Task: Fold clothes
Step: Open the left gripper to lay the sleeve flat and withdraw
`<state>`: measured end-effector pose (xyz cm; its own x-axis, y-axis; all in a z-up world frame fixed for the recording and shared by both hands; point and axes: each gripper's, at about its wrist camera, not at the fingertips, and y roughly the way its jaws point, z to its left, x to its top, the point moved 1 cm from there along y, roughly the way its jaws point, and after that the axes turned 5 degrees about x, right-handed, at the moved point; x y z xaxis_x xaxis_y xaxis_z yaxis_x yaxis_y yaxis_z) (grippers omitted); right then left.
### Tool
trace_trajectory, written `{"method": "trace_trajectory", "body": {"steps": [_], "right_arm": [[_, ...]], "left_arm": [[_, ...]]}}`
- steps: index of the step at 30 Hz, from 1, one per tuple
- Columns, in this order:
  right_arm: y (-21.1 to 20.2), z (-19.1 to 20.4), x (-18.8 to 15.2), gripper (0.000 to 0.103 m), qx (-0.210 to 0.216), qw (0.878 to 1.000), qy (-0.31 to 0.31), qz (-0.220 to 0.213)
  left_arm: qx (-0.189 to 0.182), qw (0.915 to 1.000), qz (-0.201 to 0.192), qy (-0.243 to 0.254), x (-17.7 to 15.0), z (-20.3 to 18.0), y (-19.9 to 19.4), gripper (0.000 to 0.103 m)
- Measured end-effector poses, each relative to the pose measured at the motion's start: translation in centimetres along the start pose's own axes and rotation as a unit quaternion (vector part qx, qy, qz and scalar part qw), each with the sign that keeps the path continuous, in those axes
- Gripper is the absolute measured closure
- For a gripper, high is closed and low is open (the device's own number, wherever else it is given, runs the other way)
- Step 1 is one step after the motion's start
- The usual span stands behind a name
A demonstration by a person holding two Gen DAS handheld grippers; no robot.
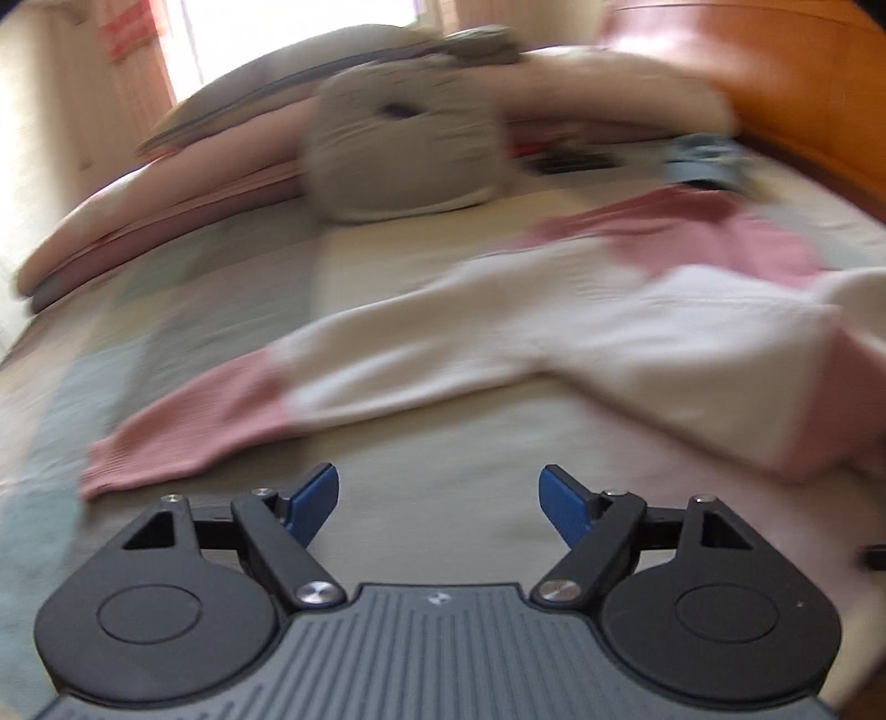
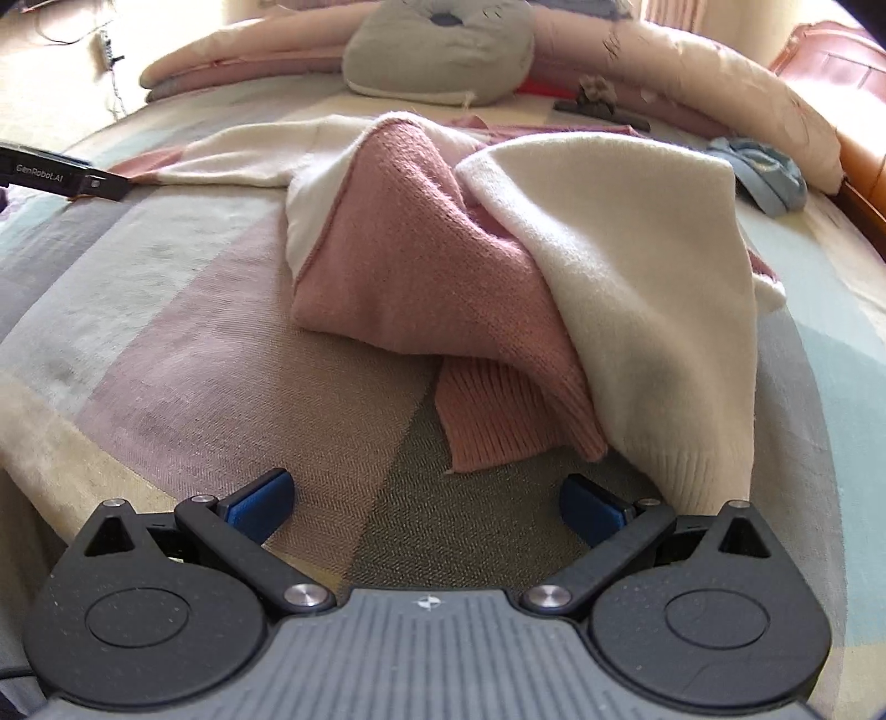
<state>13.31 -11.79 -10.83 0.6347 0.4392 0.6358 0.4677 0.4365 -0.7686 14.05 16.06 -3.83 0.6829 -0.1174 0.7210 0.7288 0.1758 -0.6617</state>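
Sweater of pink and cream knit lies on the bed, partly bunched: in the right wrist view a soft cream panel drapes over a pink fold, and a ribbed pink cuff pokes out beneath, flat on the cover. The knit looks fuzzy, with fine ribbing at the cream hem near the lower right. In the left wrist view, which is blurred, one long sleeve stretches out to the left, cream along the arm and pink at the ribbed end.

The bedcover is a woven cloth in pale blocks of grey, mauve, cream and light blue. Behind the sweater sits a rounded grey cushion with a stitched face, and a folded pink and beige quilt runs along the far edge. A crumpled blue cloth lies at the right, near a wooden headboard.

The left hand-held gripper has its blue pads spread apart with nothing between them, just short of the sleeve. The right hand-held gripper likewise stands wide, holding nothing; the cream hem touches its right finger's outer side.
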Motion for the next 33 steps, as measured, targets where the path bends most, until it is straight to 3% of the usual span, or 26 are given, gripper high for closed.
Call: {"method": "trace_trajectory", "body": {"steps": [8, 12, 15, 20, 24, 28, 33], "right_arm": [[-2.5, -0.9, -1.7, 0.0, 0.014, 1.0, -0.014, 0.014], [-4.2, -3.1, -3.3, 0.0, -0.018, 1.0, 0.012, 0.01], [-5.8, -5.3, -3.5, 0.0, -0.029, 0.998, 0.051, -0.017], [-8.2, -7.7, -1.5, 0.0, -0.021, 0.992, 0.094, -0.078], [-8.4, -8.0, 1.8, 0.0, -0.022, 0.991, 0.074, -0.109], [-7.2, -7.1, 5.0, 0.0, -0.024, 0.993, 0.032, -0.113], [-3.1, -5.2, 7.6, 0.0, -0.038, 0.997, -0.032, -0.059]], "left_arm": [[-0.03, 0.9984, -0.041, 0.026, 0.2, -9.1, -4.2, 0.016], [-0.05, 0.9974, -0.039, 0.032, 0.0, -12.1, -5.1, 0.016], [-0.049, 0.9975, -0.036, 0.036, -0.1, -13.7, -5.4, 0.015], [-0.055, 0.9977, -0.028, 0.029, -0.6, -14.8, -5.7, 0.015], [-0.048, 0.998, -0.028, 0.029, -0.9, -15.0, -5.9, 0.015], [-0.035, 0.9982, -0.042, 0.024, -1.2, -14.0, -6.0, 0.015], [-0.009, 0.9994, -0.032, 0.004, -1.8, -11.7, -5.6, 0.015]]}}
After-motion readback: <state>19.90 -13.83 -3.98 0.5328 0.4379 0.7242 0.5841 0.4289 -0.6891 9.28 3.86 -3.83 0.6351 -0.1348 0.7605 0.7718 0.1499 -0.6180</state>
